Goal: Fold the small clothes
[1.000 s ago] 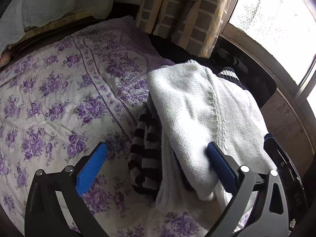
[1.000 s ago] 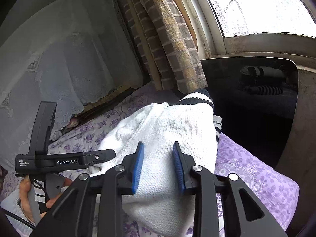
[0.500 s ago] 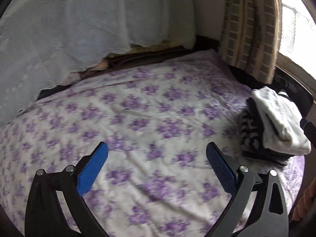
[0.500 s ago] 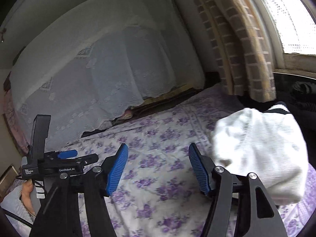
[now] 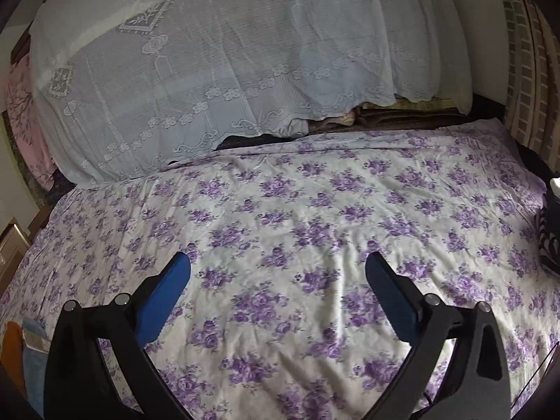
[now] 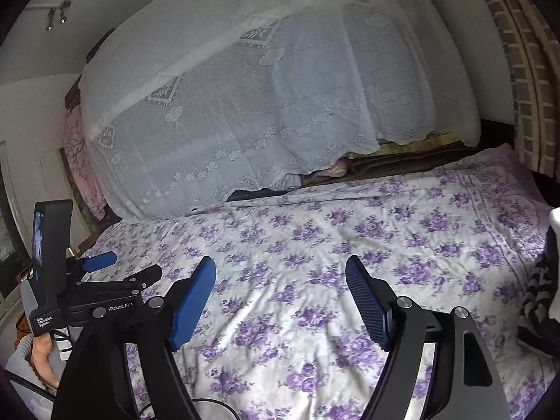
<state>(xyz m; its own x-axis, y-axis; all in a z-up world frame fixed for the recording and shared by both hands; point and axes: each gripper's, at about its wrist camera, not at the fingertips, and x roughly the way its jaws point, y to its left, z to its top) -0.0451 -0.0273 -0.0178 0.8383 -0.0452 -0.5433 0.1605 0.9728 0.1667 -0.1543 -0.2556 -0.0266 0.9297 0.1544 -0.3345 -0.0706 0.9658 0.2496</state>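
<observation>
My left gripper (image 5: 278, 269) is open and empty above the purple floral bedsheet (image 5: 297, 210). My right gripper (image 6: 280, 273) is open and empty over the same bedsheet (image 6: 315, 238). The folded pile, a white knit piece on a black-and-white striped one, shows only as a sliver at the far right edge in the left wrist view (image 5: 551, 238) and in the right wrist view (image 6: 546, 280). Both grippers are well to the left of it. The left gripper's body (image 6: 87, 287) shows at the left of the right wrist view.
A large mound under a white lace cover (image 5: 227, 70) lies along the back of the bed. Brown checked curtains (image 6: 518, 80) hang at the right. Orange and blue items (image 5: 21, 350) lie at the bottom left edge.
My right gripper let go of the white knit piece and opened. Both grippers swung left, away from the pile, which slid from the middle of view to the far right edge.
</observation>
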